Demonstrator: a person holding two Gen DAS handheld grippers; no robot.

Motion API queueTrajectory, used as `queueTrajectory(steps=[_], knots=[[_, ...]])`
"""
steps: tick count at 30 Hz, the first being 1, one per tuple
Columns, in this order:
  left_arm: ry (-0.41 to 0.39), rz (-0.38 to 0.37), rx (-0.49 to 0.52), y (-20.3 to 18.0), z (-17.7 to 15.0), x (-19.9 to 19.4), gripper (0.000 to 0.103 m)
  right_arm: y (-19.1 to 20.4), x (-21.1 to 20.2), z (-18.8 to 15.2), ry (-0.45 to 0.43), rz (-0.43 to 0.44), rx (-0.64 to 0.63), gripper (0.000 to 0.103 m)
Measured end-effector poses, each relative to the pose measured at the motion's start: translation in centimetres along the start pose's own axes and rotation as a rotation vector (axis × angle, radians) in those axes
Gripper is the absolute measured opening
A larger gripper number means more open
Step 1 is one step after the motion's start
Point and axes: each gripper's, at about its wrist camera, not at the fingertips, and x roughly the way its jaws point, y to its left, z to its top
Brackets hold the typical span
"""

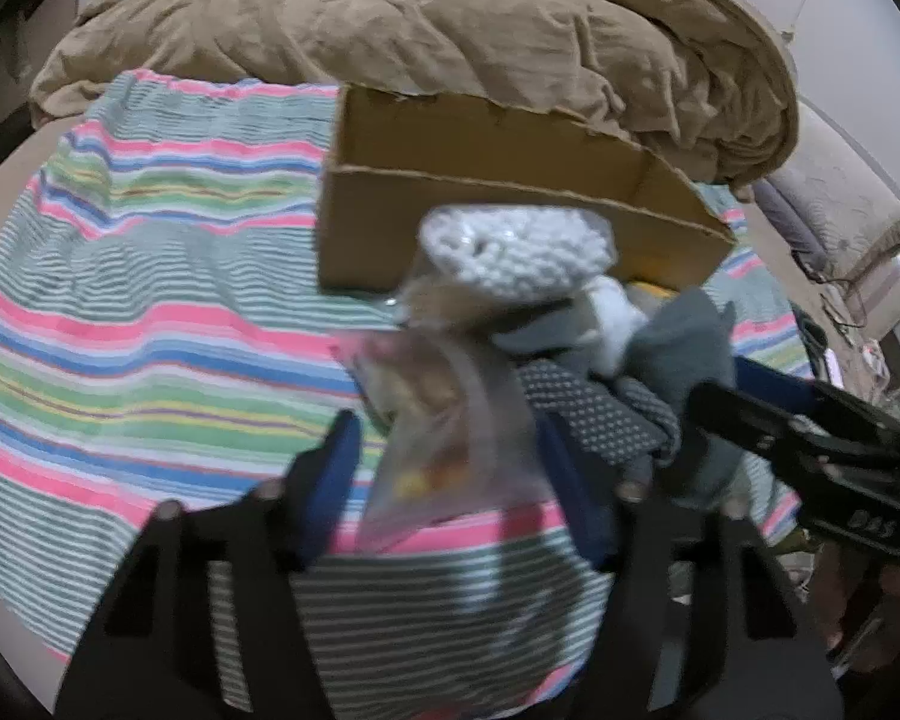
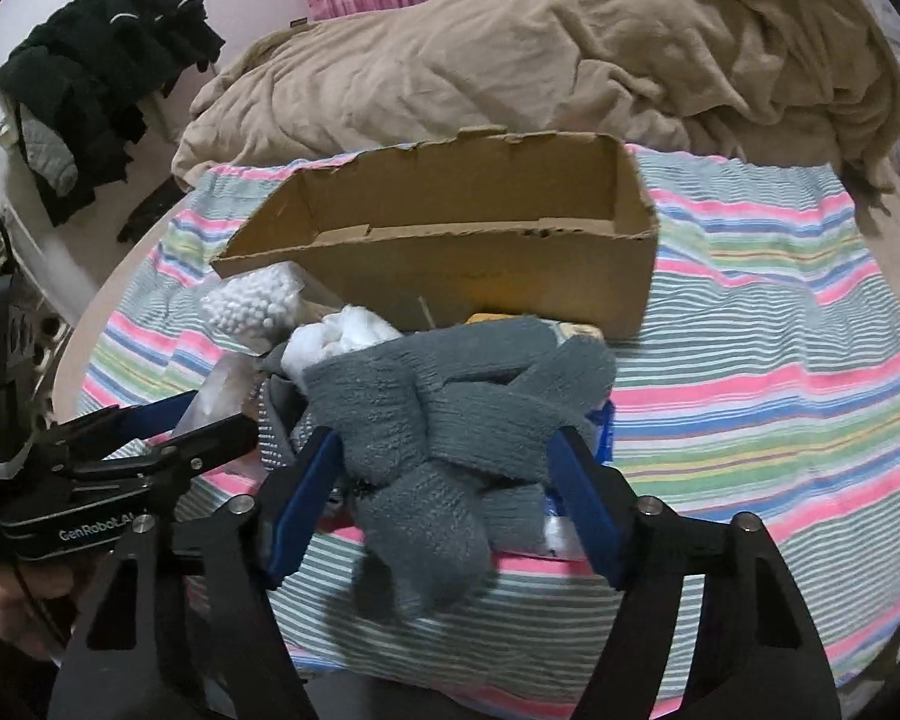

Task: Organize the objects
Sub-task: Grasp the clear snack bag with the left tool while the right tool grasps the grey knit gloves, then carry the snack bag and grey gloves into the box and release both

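A grey knit glove (image 2: pixel 450 438) lies on the pile at the centre of the right wrist frame, just in front of the cardboard box (image 2: pixel 450 252) on the striped towel (image 2: pixel 750 420). The right gripper (image 2: pixel 444 504) straddles it, jaws apart, blue pads beside the wool and seemingly not pinching. The glove looks light, soft and floppy, so taking it at the bunched palm seems wiser than at a finger. In the left wrist frame, the left gripper (image 1: pixel 444 480) stands wide apart around a clear plastic bag (image 1: pixel 444 420), slippery and crinkly by appearance. A bag of white beads (image 1: pixel 516 252) rests near the box.
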Motion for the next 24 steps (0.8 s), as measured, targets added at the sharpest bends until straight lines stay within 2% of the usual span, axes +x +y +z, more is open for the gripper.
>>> queueTrajectory(steps=[1,3,6,9,24], knots=[[0.001,-0.004,0.002,-0.1,-0.1,0.0,0.054,0.2,0.2,-0.1,0.004,0.010,-0.011,0.063],[-0.002,-0.005,0.005,-0.1,-0.1,-0.1,0.052,0.6,0.5,-0.2,0.005,0.023,-0.031,0.047],[-0.001,-0.035,-0.013,0.0,-0.2,-0.5,0.046,1.3,0.7,-0.6,0.008,0.044,-0.061,0.039],[-0.012,-0.047,-0.015,0.0,-0.4,-1.3,0.038,1.3,0.3,-0.6,-0.002,0.053,-0.051,0.036],[-0.079,-0.050,-0.008,-0.9,-0.9,-5.8,0.036,1.9,-5.5,0.3,-0.101,0.044,-0.053,0.035]])
